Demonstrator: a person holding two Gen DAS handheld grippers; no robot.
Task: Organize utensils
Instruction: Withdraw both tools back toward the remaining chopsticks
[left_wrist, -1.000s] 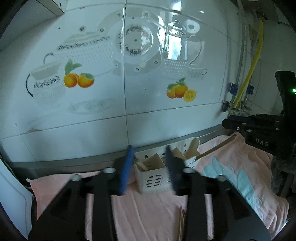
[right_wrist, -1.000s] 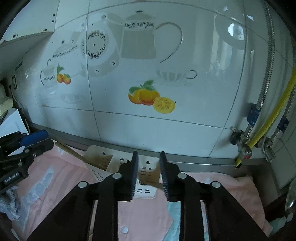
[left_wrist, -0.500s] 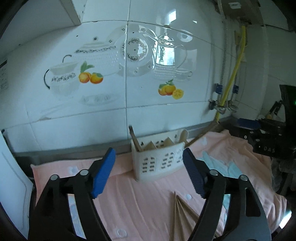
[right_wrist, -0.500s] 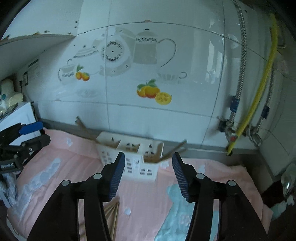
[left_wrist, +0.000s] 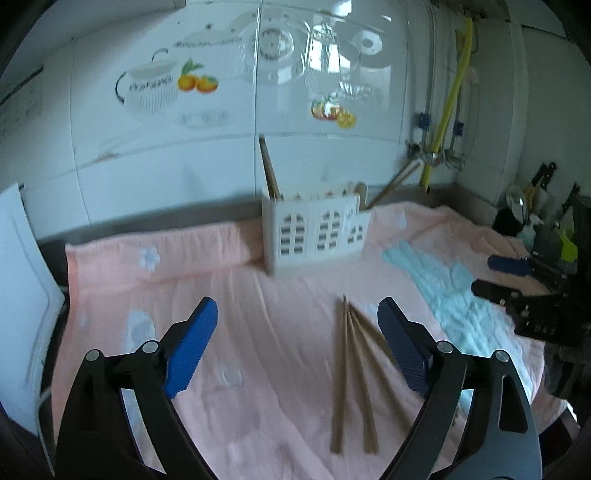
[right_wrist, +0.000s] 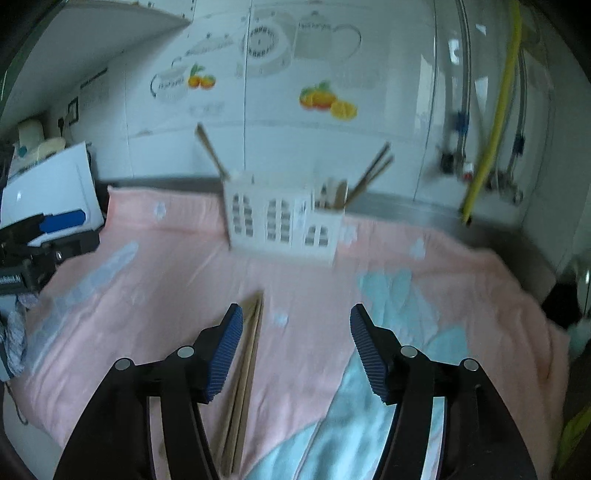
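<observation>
1. Two views are given; first, the left wrist view. The left gripper (left_wrist: 295, 325) has its blue pads (left_wrist: 190, 350) spread wide, the jaws opening, with nothing pressed between them.
2. Loose wooden chopsticks (left_wrist: 351, 373) lie on the pink towel (left_wrist: 258, 314), fanning toward the camera, nearer the right-hand pad than the left; the pads do not touch them.
3. Behind them, against the tiled wall (left_wrist: 166, 147), stands the white utensil holder (left_wrist: 314, 232), upright, with wooden sticks leaning out of its left end and its right end.
4. The right gripper (left_wrist: 495, 277) enters at the right edge above a pale blue patch of the towel. A yellow hose (left_wrist: 450, 92) runs down the wall.
5. Right wrist view. The right gripper (right_wrist: 295, 332) has its jaws moderately apart and opening, with only towel (right_wrist: 166, 295) between the ribbed pads (right_wrist: 225, 350).
6. The chopsticks (right_wrist: 251, 354) lie just beside the left-hand pad and partly under that finger; whether they touch cannot be told.
7. The utensil holder (right_wrist: 280, 221) stands beyond, blurred, with sticks (right_wrist: 369, 173) slanting out to both sides. The left gripper (right_wrist: 48, 232) shows at the left edge, by a white box (right_wrist: 48, 192).
</observation>
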